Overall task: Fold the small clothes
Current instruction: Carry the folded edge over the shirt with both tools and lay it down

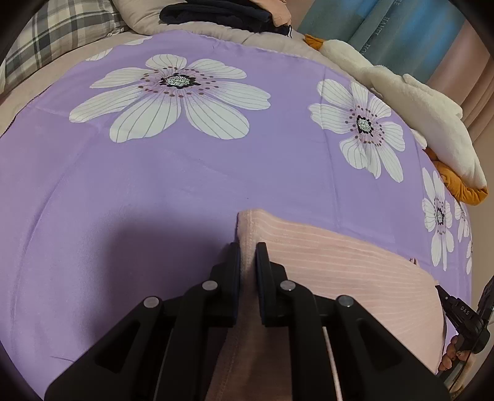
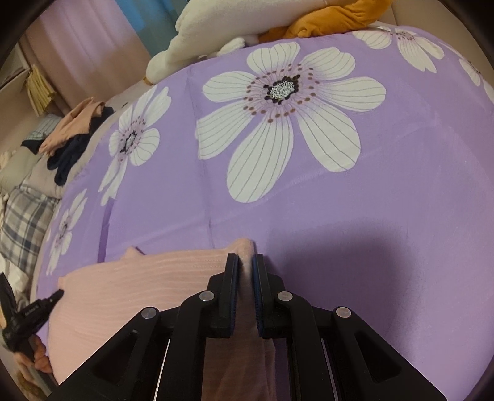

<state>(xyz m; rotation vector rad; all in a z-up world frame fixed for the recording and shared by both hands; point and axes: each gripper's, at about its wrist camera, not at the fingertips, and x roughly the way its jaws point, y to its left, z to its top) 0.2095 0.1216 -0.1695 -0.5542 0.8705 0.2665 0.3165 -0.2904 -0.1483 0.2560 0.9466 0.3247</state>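
Here, starting at the left, the left gripper point(image 1: 248, 246) is pointing steeply down at the bed and its two black fingers point(image 1: 231, 262) are standing close together with a corner fold of the pink ribbed garment point(image 1: 324, 262) running up between them; the pads are lying against the cloth on both sides, so the gripper is pinching that corner. From this gripper the garment is spreading out to the right across the purple flowered sheet point(image 1: 185, 185), and the far edge of the cloth is lying just ahead of the fingertips. Well ahead of the left gripper a dark folded garment point(image 1: 222, 15) is sitting on a beige quilt, a plaid pillow point(image 1: 55, 40) is lying ahead and to the left, and a white and orange plush toy point(image 1: 416, 101) is resting ahead and to the right along the sheet's edge. Further right, the right gripper point(image 2: 245, 259) is likewise tilting down, its fingers point(image 2: 231, 271) pressed together on the opposite corner of the same pink garment, which is bunching into a small peak just beyond the fingertips. The rest of the cloth is stretching away to this gripper's left, where the other handheld tool and part of a hand point(image 2: 37, 354) are showing at the frame's edge. Ahead of the right gripper the plush toy is lying at the top of the sheet, and a heap of peach and dark clothes point(image 2: 77, 132) is sitting far off to the left
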